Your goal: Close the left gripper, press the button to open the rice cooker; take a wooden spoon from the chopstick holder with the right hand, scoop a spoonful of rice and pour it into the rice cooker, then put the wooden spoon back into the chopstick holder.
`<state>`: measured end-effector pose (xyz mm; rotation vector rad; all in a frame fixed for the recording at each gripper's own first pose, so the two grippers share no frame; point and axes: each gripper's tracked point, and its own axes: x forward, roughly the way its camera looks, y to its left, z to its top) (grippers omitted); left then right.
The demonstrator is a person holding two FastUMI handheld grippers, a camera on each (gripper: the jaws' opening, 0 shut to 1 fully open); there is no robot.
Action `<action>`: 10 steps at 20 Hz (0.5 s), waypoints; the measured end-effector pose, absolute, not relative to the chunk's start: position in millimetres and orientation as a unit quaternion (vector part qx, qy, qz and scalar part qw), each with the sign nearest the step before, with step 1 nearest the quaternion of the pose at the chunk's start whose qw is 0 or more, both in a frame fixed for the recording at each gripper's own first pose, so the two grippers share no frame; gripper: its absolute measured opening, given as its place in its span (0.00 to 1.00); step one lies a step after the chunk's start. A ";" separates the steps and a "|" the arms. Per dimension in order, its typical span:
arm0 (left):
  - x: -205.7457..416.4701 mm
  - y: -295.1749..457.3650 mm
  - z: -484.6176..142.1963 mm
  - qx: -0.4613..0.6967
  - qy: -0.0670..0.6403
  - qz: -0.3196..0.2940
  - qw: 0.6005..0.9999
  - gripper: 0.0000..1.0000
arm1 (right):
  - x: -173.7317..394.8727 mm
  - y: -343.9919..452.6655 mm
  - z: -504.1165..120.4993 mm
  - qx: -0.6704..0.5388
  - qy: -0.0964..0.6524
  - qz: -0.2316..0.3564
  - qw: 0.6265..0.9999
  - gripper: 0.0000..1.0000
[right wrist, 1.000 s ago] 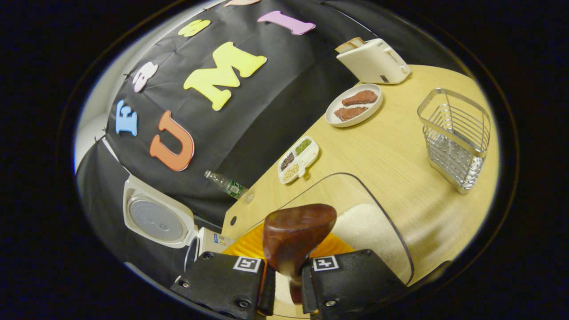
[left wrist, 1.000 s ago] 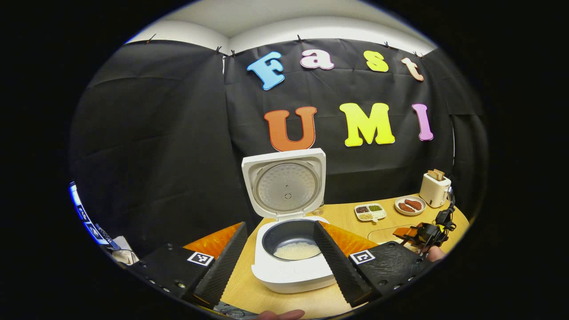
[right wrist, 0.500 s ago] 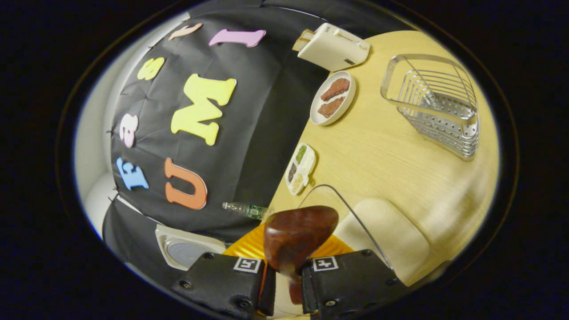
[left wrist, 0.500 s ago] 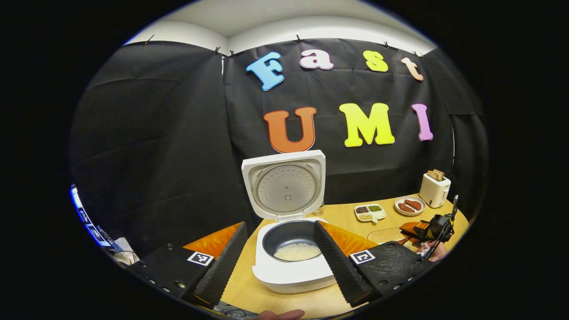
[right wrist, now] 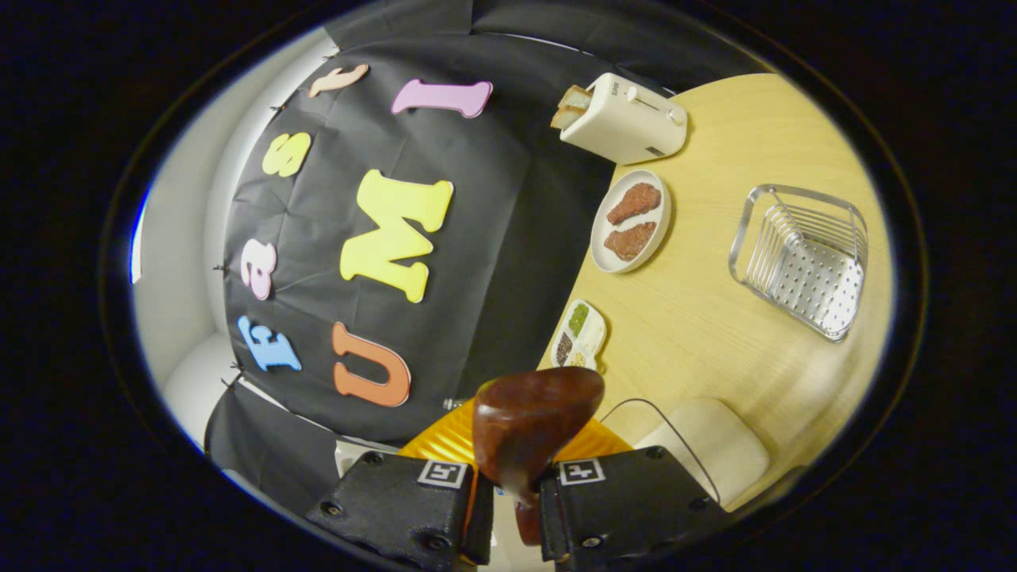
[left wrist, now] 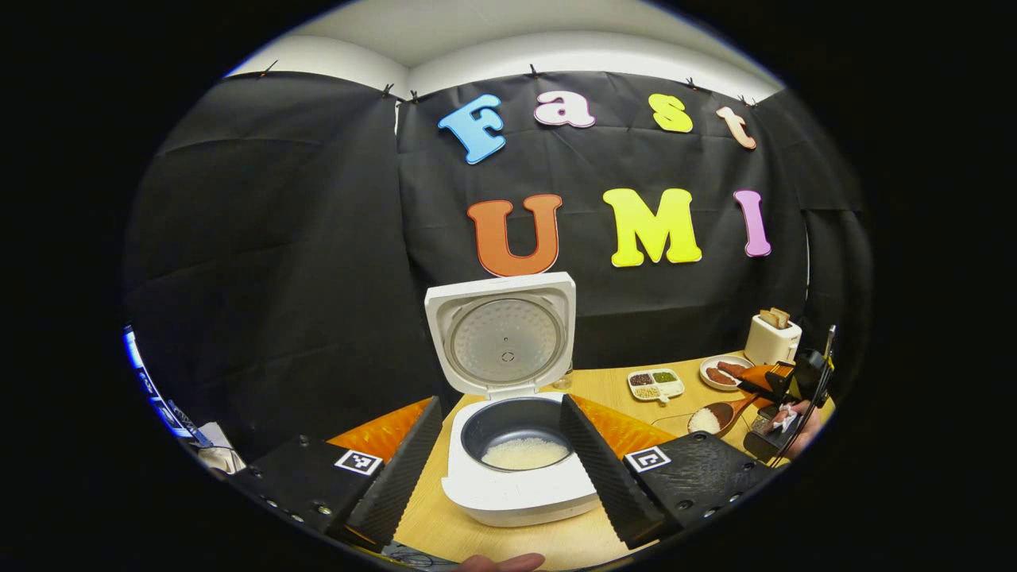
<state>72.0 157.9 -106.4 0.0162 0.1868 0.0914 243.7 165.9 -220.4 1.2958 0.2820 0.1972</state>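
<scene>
The white rice cooker [left wrist: 516, 492] stands open, its lid [left wrist: 500, 338] upright, with a little rice in the dark inner pot [left wrist: 520, 453]. My left gripper [left wrist: 500, 469] hangs open just in front of it, one finger on each side of the pot. Far to the right, my right gripper [left wrist: 769, 389] is shut on the handle of the wooden spoon [left wrist: 707, 419], whose bowl carries white rice above the table. In the right gripper view the spoon's dark underside [right wrist: 536, 425] rises from between the shut fingers of the right gripper [right wrist: 516, 500]. The metal chopstick holder [right wrist: 802, 258] stands to the right.
A clear container of rice [right wrist: 703, 445] sits just under the spoon. Behind it are a divided dish of beans [right wrist: 580, 334], a plate of meat [right wrist: 632, 222] and a toaster [right wrist: 624, 119] on the wooden table [right wrist: 699, 318]. A hand [left wrist: 790, 417] holds the right gripper.
The right gripper has tilted and lifted the spoon out of the rice container; the spoon now carries rice. The left gripper has barely moved and stays open.
</scene>
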 end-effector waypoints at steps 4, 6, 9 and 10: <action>72.4 156.4 -110.6 0.012 0.095 0.043 0.994 0.95 | 242.1 162.2 -221.1 0.606 0.133 0.084 0.780 0.28; 71.4 157.3 -110.2 0.011 0.096 0.042 0.994 0.95 | 240.9 160.8 -217.7 0.610 0.132 0.087 0.776 0.28; 71.8 159.2 -113.6 0.007 0.097 0.044 0.994 0.96 | 240.7 166.2 -198.6 0.614 0.133 0.093 0.772 0.28; 71.0 160.4 -113.1 0.004 0.096 0.045 0.994 0.95 | 241.1 170.9 -187.8 0.613 0.133 0.098 0.772 0.28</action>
